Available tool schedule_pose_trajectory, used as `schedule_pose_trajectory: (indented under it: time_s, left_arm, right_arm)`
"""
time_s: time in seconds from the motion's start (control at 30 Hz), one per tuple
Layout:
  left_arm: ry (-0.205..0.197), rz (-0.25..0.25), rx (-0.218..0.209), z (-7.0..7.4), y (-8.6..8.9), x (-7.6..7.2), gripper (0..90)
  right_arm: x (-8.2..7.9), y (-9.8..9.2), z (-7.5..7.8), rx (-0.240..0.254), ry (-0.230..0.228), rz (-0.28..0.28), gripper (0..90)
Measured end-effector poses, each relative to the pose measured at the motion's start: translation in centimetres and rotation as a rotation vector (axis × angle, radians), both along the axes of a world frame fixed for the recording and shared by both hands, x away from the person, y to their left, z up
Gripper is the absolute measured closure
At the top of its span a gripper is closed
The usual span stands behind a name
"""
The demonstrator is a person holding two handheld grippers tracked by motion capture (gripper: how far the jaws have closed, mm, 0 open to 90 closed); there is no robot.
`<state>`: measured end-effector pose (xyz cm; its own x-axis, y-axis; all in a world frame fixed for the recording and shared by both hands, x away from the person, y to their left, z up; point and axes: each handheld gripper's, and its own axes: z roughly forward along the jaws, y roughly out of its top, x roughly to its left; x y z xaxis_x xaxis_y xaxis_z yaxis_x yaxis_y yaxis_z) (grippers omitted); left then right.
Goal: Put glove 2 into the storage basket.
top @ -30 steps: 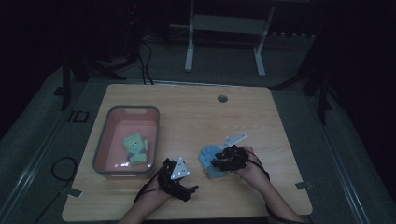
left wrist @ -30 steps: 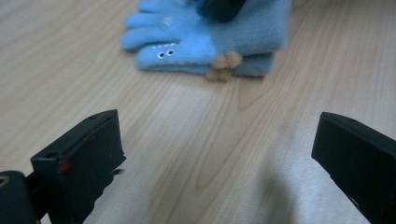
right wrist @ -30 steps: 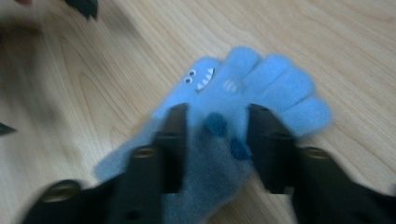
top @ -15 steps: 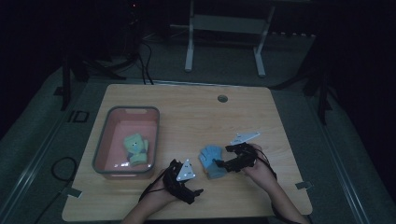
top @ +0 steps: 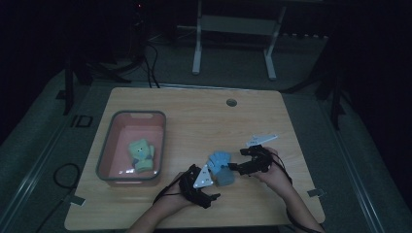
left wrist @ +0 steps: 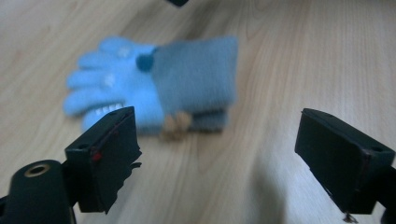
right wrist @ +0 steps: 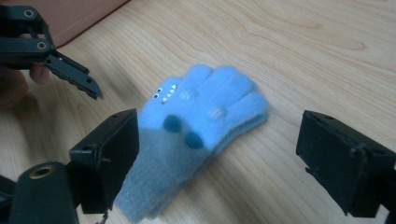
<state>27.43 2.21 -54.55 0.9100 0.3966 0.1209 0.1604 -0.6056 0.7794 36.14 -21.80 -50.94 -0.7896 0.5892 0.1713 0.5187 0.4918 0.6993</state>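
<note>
I note a soft, fuzzy light-blue knit glove (right wrist: 201, 126) on my smooth, matt pale wooden table (right wrist: 327, 56); the pink tub (top: 109, 145) looks like plastic.

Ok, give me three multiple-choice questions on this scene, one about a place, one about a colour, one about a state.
1. Where do the blue gloves lie?
A in the bin
B on the table between the grippers
C on the floor

2. What colour is the bin?
A pink
B black
C yellow

3. How is the right hand-held gripper?
A shut on the gloves
B open, holding nothing
C shut, empty

Answers: 1 B, they rest on bare wood of the table; 2 A, its walls are pink; 3 B, its jaws stand wide apart, pressing nothing.
</note>
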Motion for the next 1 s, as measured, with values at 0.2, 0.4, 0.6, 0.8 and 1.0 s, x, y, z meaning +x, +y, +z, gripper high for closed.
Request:
schedule_pose_trajectory:
  time_s: [0.2, 0.4, 0.6, 0.8, 1.0]
  left_arm:
    - [-0.02, -0.028, 0.006, 0.3, -1.2, 0.6, 15.8]
    - [-0.035, -0.068, 0.022, 0.3, -2.2, 1.4, 18.1]
    - [-0.071, -0.103, 0.039, 0.1, -2.6, 1.9, 26.8]
    - [-0.091, -0.13, 0.142, -1.0, -3.2, 2.4, 31.6]
    - [-0.096, -0.119, 0.151, -1.1, -3.0, 2.5, 42.5]
  right_arm:
    - [0.6, 0.0, 0.2, 0.004, -0.013, -0.008, 25.5]
    - [1.8, 0.5, 0.1, 0.017, -0.025, -0.024, 42.3]
    - [2.9, 1.8, -0.6, -0.013, 0.004, -0.004, 39.0]
    - [3.9, 3.1, -1.7, -0.021, 0.038, -0.004, 32.9]
    - [4.0, 3.6, -3.1, -0.068, 0.036, 0.007, 30.0]
